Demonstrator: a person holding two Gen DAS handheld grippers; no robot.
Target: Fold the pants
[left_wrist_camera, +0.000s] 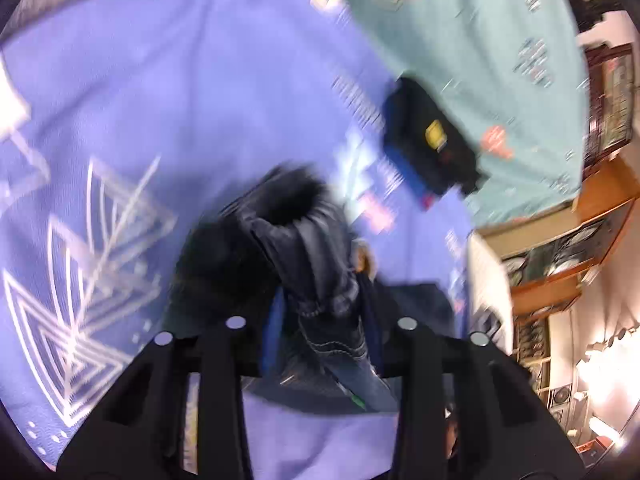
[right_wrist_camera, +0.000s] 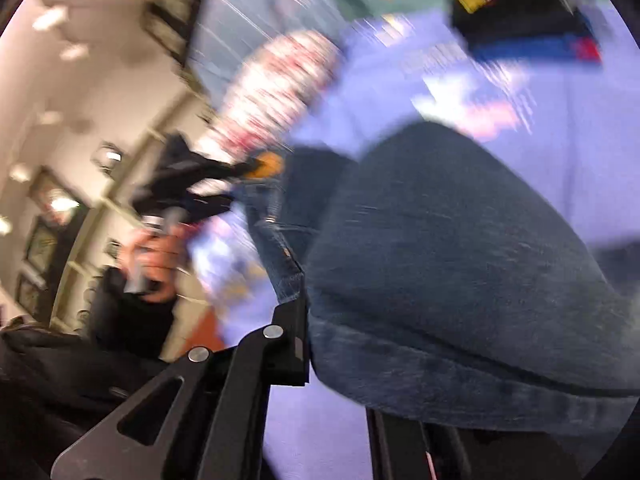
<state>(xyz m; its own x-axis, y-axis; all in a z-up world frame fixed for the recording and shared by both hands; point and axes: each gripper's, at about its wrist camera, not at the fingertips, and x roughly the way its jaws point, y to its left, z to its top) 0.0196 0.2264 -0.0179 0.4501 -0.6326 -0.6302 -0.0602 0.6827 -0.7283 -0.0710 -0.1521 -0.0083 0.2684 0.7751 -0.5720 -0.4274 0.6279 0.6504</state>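
Observation:
Dark blue jeans (left_wrist_camera: 320, 264) rise in a bunched fold from between the fingers of my left gripper (left_wrist_camera: 324, 320), whose pads press on the denim. In the right wrist view the jeans (right_wrist_camera: 440, 260) fill the lower right, their hem draped over my right gripper (right_wrist_camera: 310, 312), which is shut on the cloth; only its left finger (right_wrist_camera: 294, 320) shows. The left gripper (right_wrist_camera: 192, 188) appears there too, held by a hand (right_wrist_camera: 156, 256), its tip at the waistband. Both views are motion-blurred.
A purple patterned bedspread (left_wrist_camera: 180, 100) lies under the jeans, with a teal sheet (left_wrist_camera: 460, 32) beyond. A black folded item with a yellow label (left_wrist_camera: 432, 140) lies on the bed. A red-and-white pillow (right_wrist_camera: 276, 92) is at the far edge. Wooden shelves (left_wrist_camera: 560, 260) stand beside the bed.

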